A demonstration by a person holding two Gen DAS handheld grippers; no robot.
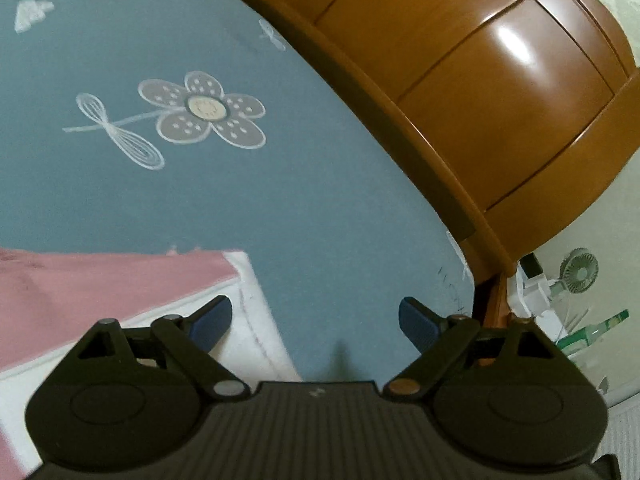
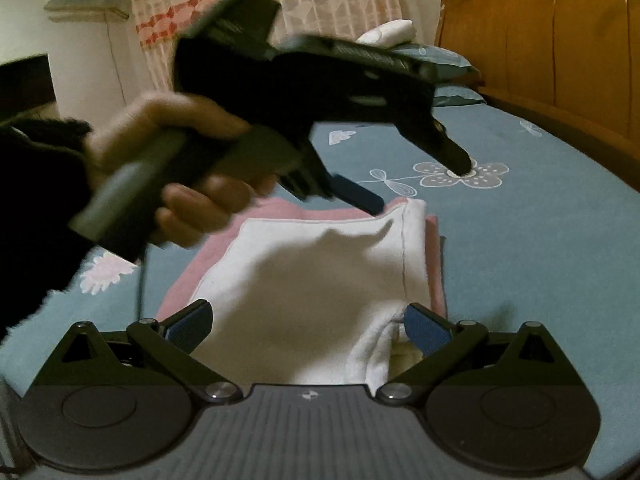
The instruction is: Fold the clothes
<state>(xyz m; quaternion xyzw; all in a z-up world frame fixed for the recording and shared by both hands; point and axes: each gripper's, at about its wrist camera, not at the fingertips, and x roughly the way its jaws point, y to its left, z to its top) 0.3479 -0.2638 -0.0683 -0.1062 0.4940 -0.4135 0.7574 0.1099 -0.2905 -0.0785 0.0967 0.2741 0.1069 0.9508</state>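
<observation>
Garment (image 2: 320, 280) folded, lengthwise toward headboard (image 2: 560, 52).

left gripper (image 2: 416, 184) and the hand (image 2: 188, 152) holding it motion-blurred above the folded garment (image 2: 304, 280), garment's near edge hidden behind right gripper (image 2: 306, 330), its left part cut off in left wrist view

Glossy wooden headboard (image 1: 500, 92); soft matt cloth garment (image 2: 304, 280) and bedsheet (image 1: 160, 200).
</observation>
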